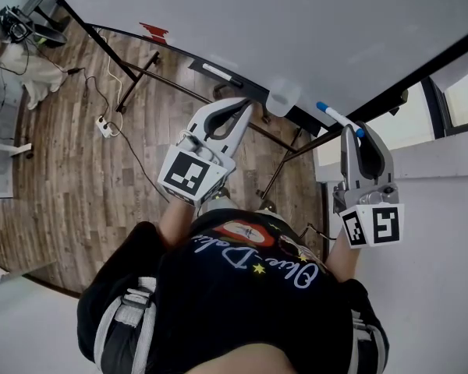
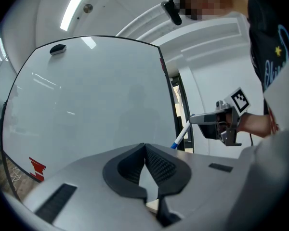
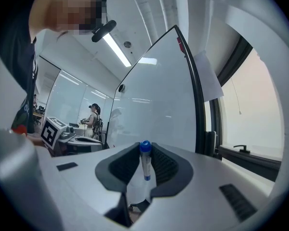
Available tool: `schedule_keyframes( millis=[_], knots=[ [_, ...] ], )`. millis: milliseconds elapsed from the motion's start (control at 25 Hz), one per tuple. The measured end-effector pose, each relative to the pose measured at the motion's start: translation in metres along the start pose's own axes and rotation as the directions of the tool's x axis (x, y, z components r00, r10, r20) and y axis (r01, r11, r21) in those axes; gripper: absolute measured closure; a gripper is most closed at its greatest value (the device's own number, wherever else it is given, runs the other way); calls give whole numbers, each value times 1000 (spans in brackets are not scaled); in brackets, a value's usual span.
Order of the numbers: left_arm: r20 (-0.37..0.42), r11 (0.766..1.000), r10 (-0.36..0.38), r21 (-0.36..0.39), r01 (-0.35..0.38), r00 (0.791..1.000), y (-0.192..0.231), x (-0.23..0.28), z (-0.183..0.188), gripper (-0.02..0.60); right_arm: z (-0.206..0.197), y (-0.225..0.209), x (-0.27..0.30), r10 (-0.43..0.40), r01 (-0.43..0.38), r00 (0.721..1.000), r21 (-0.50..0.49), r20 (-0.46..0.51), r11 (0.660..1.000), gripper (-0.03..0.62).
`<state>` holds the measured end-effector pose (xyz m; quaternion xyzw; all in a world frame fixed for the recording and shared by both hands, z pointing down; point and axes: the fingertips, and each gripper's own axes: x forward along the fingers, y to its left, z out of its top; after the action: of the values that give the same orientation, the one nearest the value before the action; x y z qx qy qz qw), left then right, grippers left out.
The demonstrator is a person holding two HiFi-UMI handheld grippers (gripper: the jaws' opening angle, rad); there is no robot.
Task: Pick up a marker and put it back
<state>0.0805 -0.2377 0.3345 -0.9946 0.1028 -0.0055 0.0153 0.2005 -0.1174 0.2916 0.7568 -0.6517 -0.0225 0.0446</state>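
A white marker with a blue cap is clamped between the jaws of my right gripper, cap end pointing at the whiteboard. In the right gripper view the marker stands upright between the pads, and the right gripper is shut on it. My left gripper hovers in front of the board's lower edge with nothing in it. In its own view the left gripper has its tips meeting. That view also shows the marker held out at the right.
Another marker lies on the board's ledge, and a pale eraser-like object sits further right. A red mark is on the board. The stand's black legs, a power strip and a window are nearby.
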Motion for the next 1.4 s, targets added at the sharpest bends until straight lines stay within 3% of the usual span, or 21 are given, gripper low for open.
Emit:
schedule_keyframes(
  millis=[1400],
  knots=[
    [-7,1000,26,12,-26,1000,3,-5,0,578,-2,4,13,45,-45,999,-3,2,999,522]
  ],
)
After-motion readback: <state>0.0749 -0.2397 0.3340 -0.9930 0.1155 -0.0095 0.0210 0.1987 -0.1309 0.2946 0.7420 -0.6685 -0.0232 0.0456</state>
